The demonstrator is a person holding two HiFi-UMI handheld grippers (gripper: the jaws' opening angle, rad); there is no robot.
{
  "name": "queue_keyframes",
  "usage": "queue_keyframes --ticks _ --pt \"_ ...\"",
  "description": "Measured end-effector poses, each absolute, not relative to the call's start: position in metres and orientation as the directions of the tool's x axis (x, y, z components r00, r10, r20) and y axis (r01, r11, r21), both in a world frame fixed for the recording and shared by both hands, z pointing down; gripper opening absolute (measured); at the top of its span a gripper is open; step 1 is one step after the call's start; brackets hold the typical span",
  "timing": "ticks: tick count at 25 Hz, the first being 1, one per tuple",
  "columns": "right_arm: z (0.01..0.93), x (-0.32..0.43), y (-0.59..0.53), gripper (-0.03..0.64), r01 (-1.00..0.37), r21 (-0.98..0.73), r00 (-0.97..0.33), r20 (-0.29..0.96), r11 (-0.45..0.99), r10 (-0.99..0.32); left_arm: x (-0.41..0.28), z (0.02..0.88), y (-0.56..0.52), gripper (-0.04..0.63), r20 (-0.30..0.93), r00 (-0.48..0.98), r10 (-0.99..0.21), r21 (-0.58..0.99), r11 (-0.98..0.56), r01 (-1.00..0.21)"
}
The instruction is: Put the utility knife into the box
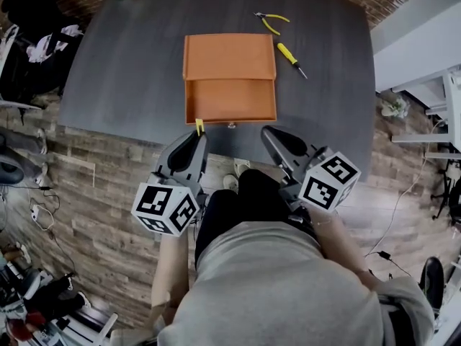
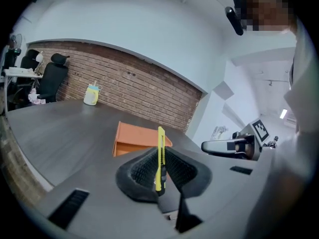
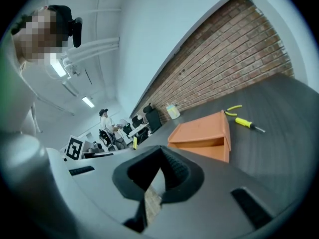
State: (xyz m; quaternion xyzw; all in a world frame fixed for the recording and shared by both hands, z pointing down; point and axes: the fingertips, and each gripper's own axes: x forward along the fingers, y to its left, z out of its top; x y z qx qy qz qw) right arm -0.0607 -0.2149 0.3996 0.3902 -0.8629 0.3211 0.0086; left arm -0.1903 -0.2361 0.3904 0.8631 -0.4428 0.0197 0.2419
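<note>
Left gripper (image 1: pixel 195 140) clamped on upright knife (image 2: pixel 160 158) at table's (image 1: pixel 122 71) near edge, open box (image 1: pixel 230 101) just ahead, right gripper (image 1: pixel 271 133) jaws together, empty, beside it, pliers (image 1: pixel 272 21), screwdriver (image 1: pixel 291 58) past box's right.

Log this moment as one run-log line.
left gripper: shut on utility knife | right gripper: shut, empty | orange box: open, knife not yet inside
</note>
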Motion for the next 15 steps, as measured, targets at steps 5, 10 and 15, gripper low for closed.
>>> queue_keyframes --ticks 5,10,15 --pt "0.408 -0.051 -0.248 0.006 -0.685 -0.551 -0.689 0.276 0.477 -0.670 -0.179 0.394 -0.272 0.055 0.269 0.620 -0.737 0.398 -0.501 -0.768" --pt "0.411 -0.040 -0.282 0.006 -0.686 -0.570 -0.676 0.272 0.452 -0.685 -0.166 0.396 -0.310 0.055 0.295 0.643 -0.707 0.381 -0.530 -0.758" --pt "0.418 -0.029 -0.302 0.006 -0.686 -0.584 -0.672 0.280 0.434 -0.686 -0.149 0.402 -0.336 0.055 0.337 0.666 -0.666 0.335 -0.576 -0.745"
